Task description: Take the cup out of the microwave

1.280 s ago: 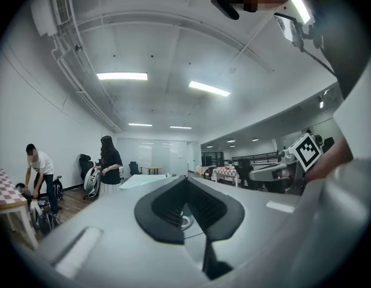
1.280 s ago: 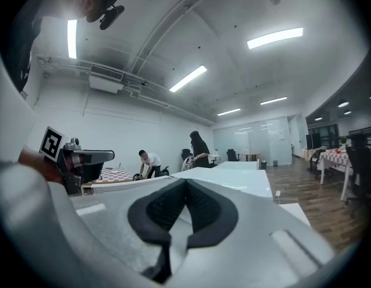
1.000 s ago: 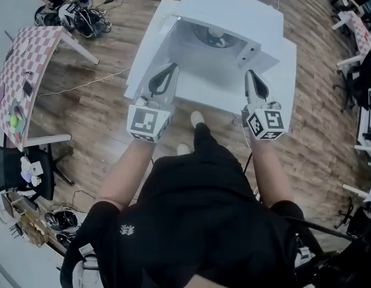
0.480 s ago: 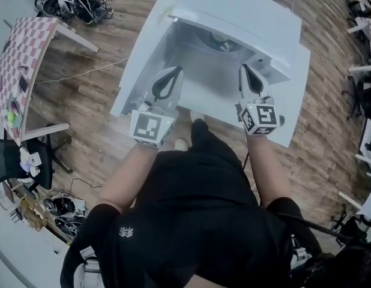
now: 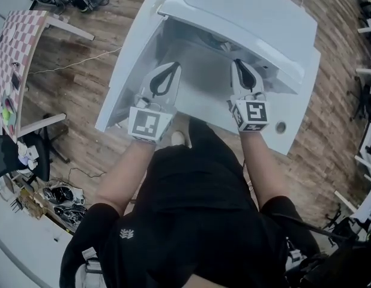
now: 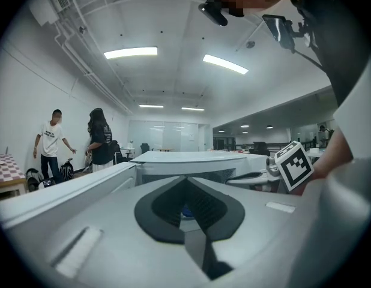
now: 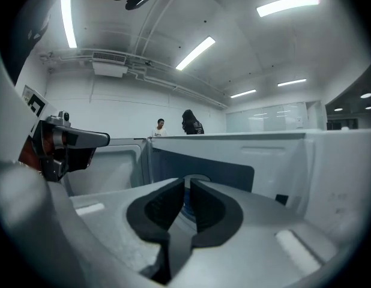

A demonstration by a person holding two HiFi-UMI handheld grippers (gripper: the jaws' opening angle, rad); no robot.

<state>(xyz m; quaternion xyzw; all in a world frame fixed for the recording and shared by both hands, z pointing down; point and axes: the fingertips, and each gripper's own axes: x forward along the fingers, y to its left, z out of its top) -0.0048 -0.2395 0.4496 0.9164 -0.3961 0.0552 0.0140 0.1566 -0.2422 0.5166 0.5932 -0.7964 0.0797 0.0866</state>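
Sits early: poises left gripper and right gripper, jaws together on nothing, at the open microwave, cup inside ungrasped.

The microwave opening is clear across its full width. The open door bounds the left approach; the front panel bounds the right. The roof limits entry height.
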